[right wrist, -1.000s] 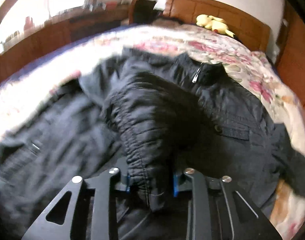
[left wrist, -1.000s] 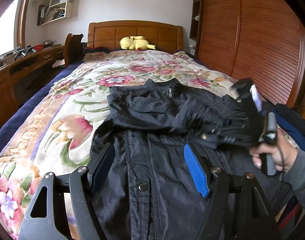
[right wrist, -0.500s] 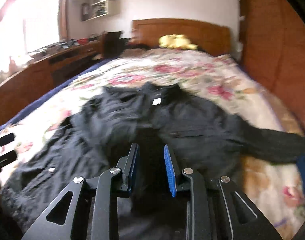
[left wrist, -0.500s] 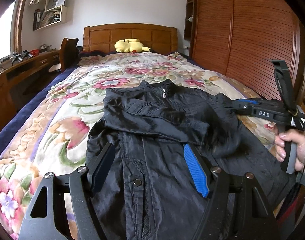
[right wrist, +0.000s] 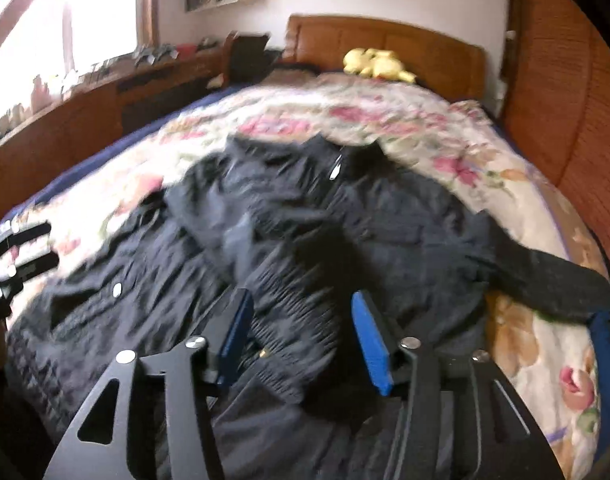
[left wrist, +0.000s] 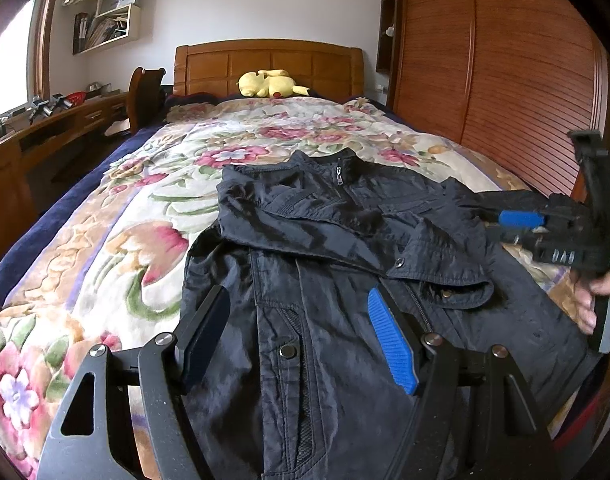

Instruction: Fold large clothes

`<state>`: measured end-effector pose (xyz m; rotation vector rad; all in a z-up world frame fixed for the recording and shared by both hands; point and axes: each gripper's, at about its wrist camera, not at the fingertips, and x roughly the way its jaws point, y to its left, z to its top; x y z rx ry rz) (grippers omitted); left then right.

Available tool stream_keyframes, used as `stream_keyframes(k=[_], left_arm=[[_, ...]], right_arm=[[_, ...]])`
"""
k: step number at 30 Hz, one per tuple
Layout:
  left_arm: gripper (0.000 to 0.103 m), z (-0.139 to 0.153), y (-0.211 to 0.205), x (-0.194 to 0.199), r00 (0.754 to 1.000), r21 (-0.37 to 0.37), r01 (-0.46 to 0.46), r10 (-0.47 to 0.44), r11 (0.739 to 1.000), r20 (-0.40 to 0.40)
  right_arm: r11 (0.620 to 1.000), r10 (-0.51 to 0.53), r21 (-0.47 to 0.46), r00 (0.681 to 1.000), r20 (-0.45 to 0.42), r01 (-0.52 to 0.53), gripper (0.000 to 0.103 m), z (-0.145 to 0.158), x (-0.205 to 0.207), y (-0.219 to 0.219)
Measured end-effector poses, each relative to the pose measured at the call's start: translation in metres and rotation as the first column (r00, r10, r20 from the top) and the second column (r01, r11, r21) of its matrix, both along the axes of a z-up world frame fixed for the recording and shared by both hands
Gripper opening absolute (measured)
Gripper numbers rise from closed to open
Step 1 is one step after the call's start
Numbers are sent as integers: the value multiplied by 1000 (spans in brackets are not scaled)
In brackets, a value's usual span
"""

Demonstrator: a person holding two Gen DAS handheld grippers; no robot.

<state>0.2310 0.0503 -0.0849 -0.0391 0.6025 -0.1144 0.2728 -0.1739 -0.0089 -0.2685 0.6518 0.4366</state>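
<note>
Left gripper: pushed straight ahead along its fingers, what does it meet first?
Most likely the black nylon jacket spread on the floral quilt. The open left gripper points at its front panel with the snap button; depth is unclear.

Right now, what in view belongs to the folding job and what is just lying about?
Job:
- black jacket, spread on the floral bedspread, one sleeve folded across its chest
- left gripper, open over the jacket
- right gripper, open

Lying about:
- yellow plush toy by the headboard
- desk
- wall shelf
</note>
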Motion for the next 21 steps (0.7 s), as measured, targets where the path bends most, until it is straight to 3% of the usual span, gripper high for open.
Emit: stream_keyframes(k=[3, 13, 14, 16, 17, 21], left_arm=[[73, -1, -1, 2, 1000, 5, 0, 0, 1000, -5], [73, -1, -3, 1, 1000, 9, 15, -15, 1000, -4], [73, -1, -3, 1, 1000, 8, 15, -15, 1000, -3], [73, -1, -4, 1, 1000, 9, 15, -15, 1000, -3], [73, 0, -4, 1, 1000, 10, 15, -15, 1000, -5], [73, 0, -4, 0, 1000, 10, 17, -17, 1000, -3]], right_arm=[[996, 54, -69, 995, -79, -60, 55, -21, 6, 16], [944, 27, -323, 993, -112, -62, 54, -63, 41, 44], [941, 25, -333, 993, -112, -61, 50, -64, 42, 45], [938, 25, -342, 993, -117, -64, 16, -65, 47, 45], [938, 33, -339, 991, -128, -75, 11, -64, 47, 44], [952, 25, -302, 998, -56, -41, 11, -57, 50, 42]])
